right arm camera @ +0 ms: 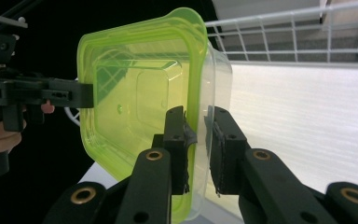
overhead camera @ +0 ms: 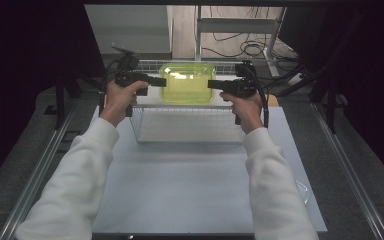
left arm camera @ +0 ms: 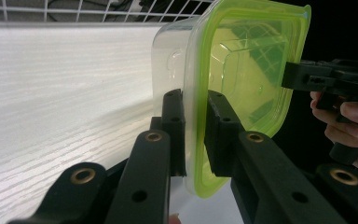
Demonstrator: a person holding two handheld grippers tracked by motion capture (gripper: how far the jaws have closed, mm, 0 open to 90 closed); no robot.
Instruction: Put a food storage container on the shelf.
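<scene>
Green-lidded clear container (overhead camera: pixel 187 82) hangs above the wire basket (overhead camera: pixel 140 127); your left gripper (overhead camera: pixel 159 81) and right gripper (overhead camera: pixel 214 84) each clamp its opposite rim edges.

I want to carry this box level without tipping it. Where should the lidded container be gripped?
Grip the green lid's protruding rim at opposite short ends of the container, coming in level from each side, as the left gripper and right gripper do.

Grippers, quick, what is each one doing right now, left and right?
Left gripper: shut on the rim of the green-lidded container.
Right gripper: shut on the container's opposite rim.
</scene>
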